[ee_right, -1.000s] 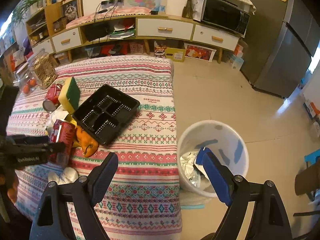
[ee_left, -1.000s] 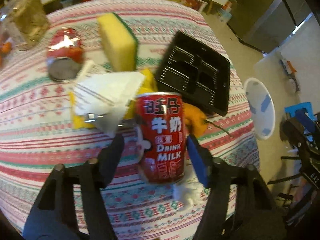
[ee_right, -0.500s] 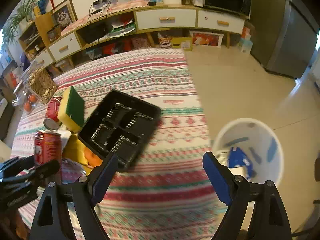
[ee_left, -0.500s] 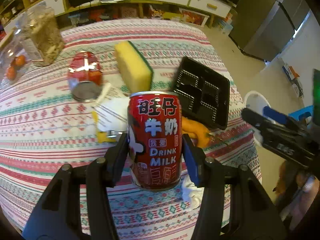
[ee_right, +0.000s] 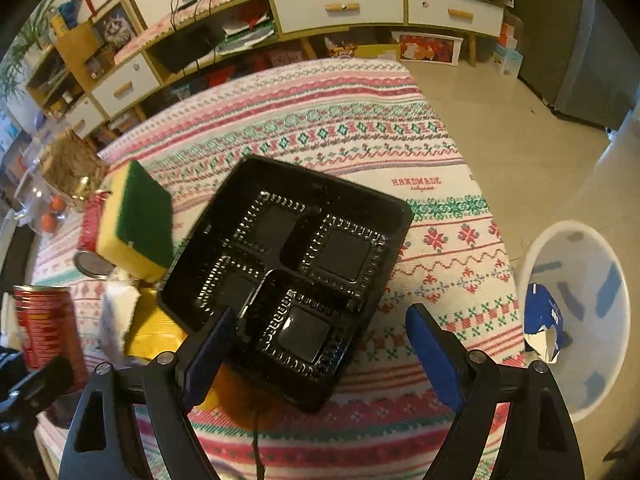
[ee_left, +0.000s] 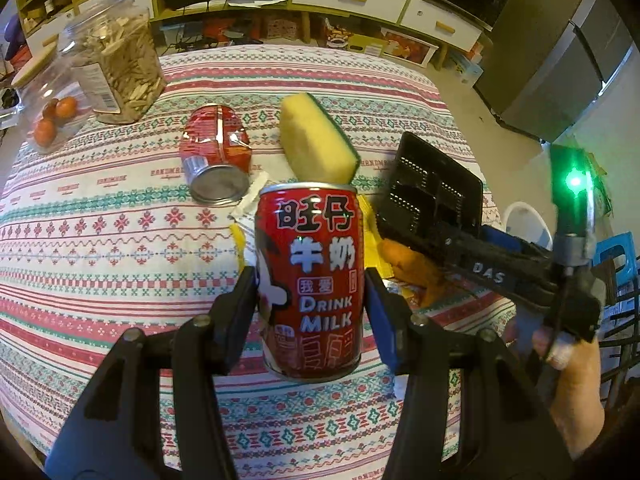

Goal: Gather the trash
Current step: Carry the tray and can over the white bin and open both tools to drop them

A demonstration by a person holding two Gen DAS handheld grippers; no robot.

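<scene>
While the red milk can (ee_left: 310, 280) is clamped upright between the fingers of the left gripper (ee_left: 310, 304), lifted above the near edge of the patterned tablecloth (ee_left: 120, 240), the right gripper (ee_right: 316, 344) is held spread wide and empty over the black plastic tray (ee_right: 296, 256) near the table's right edge. 1 crushed red can (ee_left: 214, 156) is seen lying beside the yellow sponge (ee_left: 316, 144); the white bin (ee_right: 576, 312) is seen on the floor past that edge

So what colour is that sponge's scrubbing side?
Green, on the yellow rectangular sponge; clearest in the right wrist view.
</scene>
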